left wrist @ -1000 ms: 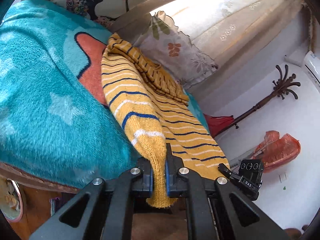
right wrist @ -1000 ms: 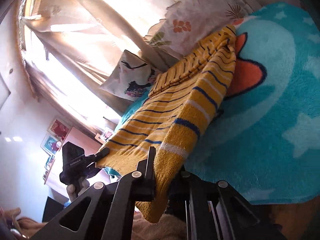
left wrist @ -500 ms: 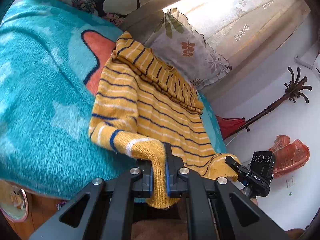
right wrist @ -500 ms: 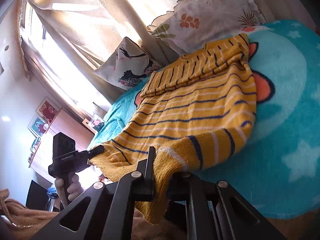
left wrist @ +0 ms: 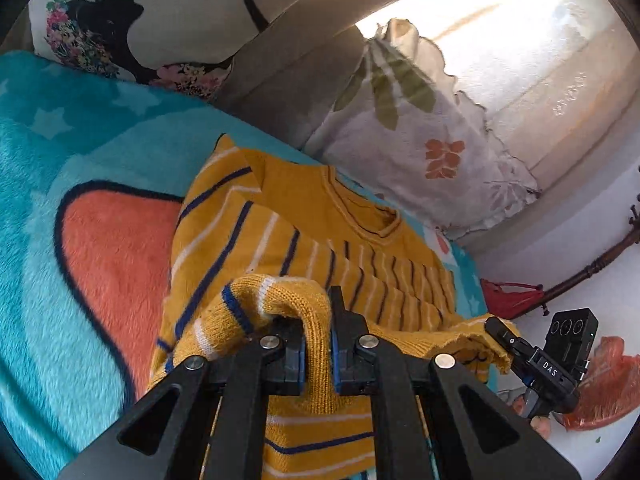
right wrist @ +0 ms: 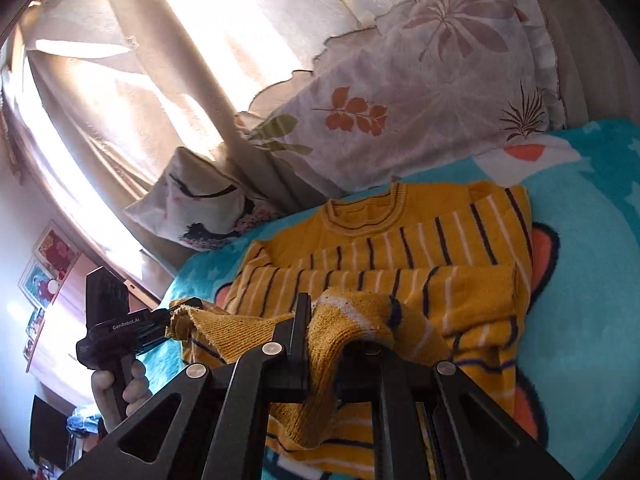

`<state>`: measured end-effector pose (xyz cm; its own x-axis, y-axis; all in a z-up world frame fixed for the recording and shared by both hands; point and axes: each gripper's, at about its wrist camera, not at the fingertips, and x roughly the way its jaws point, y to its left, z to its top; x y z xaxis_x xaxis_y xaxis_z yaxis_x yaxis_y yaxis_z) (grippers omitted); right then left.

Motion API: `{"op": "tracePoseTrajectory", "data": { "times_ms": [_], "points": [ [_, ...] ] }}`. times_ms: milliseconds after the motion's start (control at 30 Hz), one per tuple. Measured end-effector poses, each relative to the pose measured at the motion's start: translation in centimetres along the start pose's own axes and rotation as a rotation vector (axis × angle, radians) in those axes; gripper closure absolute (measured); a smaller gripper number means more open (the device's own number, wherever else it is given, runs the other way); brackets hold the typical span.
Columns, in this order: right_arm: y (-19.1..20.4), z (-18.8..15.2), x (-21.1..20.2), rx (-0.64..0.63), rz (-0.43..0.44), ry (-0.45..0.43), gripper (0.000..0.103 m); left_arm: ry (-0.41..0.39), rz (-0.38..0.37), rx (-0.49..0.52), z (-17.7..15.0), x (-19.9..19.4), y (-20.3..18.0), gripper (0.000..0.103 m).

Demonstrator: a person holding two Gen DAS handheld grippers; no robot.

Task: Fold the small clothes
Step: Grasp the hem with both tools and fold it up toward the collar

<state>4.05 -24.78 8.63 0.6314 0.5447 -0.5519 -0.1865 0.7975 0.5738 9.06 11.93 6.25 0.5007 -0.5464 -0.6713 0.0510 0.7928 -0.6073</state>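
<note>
Right now your left gripper [left wrist: 318, 344] is clamped narrow on a fold of the yellow striped sweater [left wrist: 320, 248], pinching the hem between its blue pads [left wrist: 335, 354], and your right gripper [right wrist: 322, 344] grips the other bottom corner the same way, with knit bunched over its fingers. Between them the hem edge hangs lifted and a little slack, while the chest, collar and folded-in sleeves lie flat on the teal blanket [left wrist: 60, 184], just in front of the leaf-print pillow [right wrist: 400, 112]. You look to be midway through bringing the bottom of the sweater up toward the collar. To do this well, keep both grippers level with each other and the hem taut between them, so the fold line runs straight across the body instead of slanting. Carry the hem forward until it sits just short of the neckline, then lower it before letting go; opening while the cloth is in the air would likely let the knit slump and wrinkle. Watch the sleeves underneath: dragging the hem low across them could pull them out of place.
</note>
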Motion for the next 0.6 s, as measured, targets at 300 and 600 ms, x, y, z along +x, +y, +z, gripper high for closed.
{"op": "tracePoseTrajectory", "data": {
  "times_ms": [300, 600],
  "points": [
    [-7.4, 3.9, 6.9, 0.25, 0.032, 0.06, 0.088, 0.091, -0.173, -0.135, 4.1, 4.3, 2.7, 0.079],
    [-10.5, 5.9, 6.8, 0.437, 0.11, -0.044, 0.044, 0.014, -0.32, -0.369, 6.5, 3.7, 6.4, 0.053]
  ]
}}
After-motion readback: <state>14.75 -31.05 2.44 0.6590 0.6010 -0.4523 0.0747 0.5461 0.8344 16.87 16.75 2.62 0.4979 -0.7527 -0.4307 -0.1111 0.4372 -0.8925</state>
